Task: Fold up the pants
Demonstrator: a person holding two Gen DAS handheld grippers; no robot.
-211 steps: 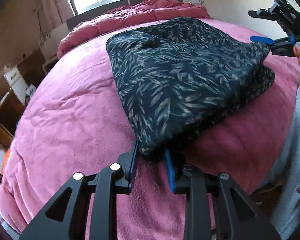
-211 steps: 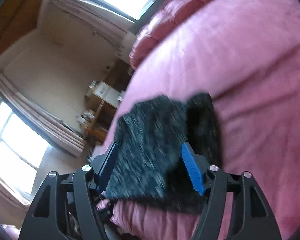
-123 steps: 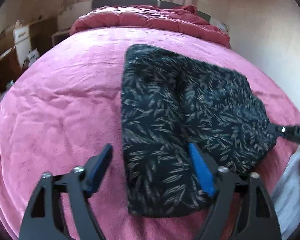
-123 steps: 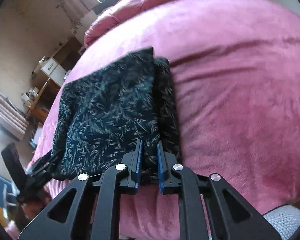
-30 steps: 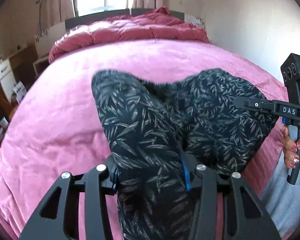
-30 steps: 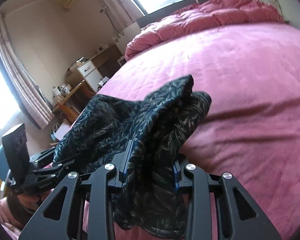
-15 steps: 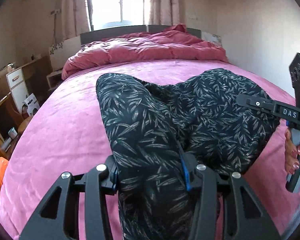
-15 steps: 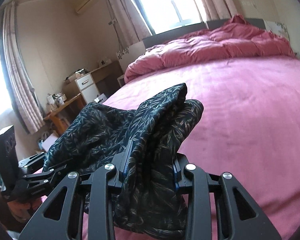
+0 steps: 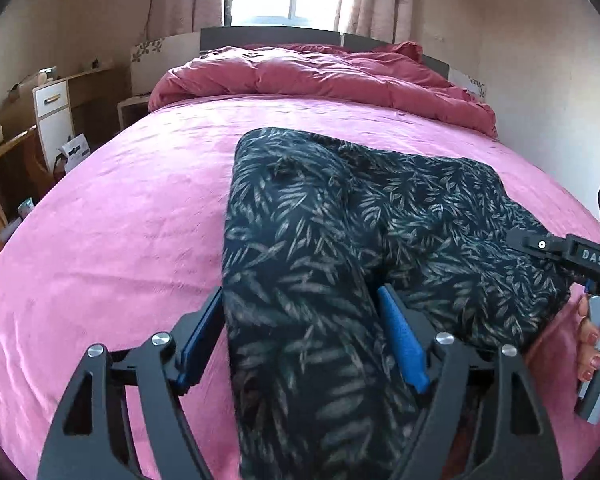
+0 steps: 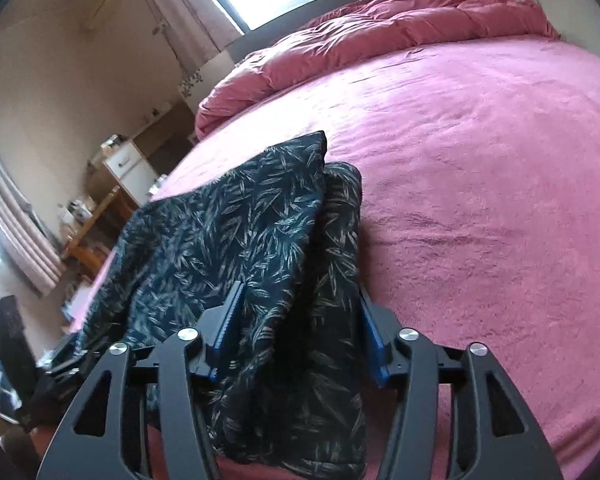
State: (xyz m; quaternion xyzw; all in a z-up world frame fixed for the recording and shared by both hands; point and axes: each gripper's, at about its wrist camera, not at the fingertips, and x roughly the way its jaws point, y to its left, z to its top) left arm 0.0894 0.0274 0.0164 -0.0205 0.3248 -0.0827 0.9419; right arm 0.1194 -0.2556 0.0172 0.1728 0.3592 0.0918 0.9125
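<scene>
Pants, dark with a pale leaf print, lie folded into a thick bundle on the pink bed, close to its near edge and well short of the rumpled red duvet at the headboard end. The bundle's long axis runs across the bed, parallel to the near edge, from the left hand-held gripper at one end to the right hand-held gripper at the other. Each hand-held gripper points forward and downward over its own end, with a fold of cloth rising between the blue pads. The jaws of both have just been opening; the left pair stands clear of the cloth on both sides. On the right the cloth fills the gap, and whether the pads are off it cannot be told. Neither hand is nearer: each sits directly over its own end, so withdrawal toward the near edge appears to be what remains. In the left wrist view the right tool shows at the bundle's far end, held by the person's fingers. The fold looks laid down, though the upper layer is puffed and may spring back once released.
</scene>
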